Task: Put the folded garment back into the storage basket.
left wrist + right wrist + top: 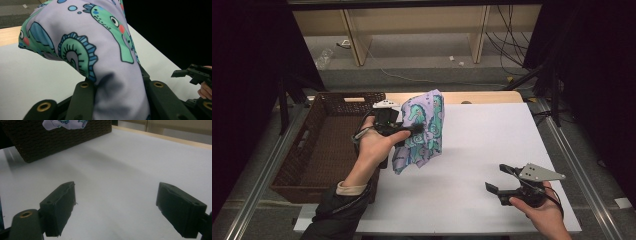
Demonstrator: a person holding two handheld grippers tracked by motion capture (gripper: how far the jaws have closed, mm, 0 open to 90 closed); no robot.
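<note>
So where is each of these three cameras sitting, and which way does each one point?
High view: above the person's side, looking forward and down on the white table; both forearms, left gripper and right gripper show.
Left gripper view: rides that gripper, looking along jaws shut on the seahorse cloth.
Right gripper view: rides that gripper, looking between open jaws over the table toward the wicker basket.
Shared: the cloth shows in all three; the basket in the high and right gripper views.
</note>
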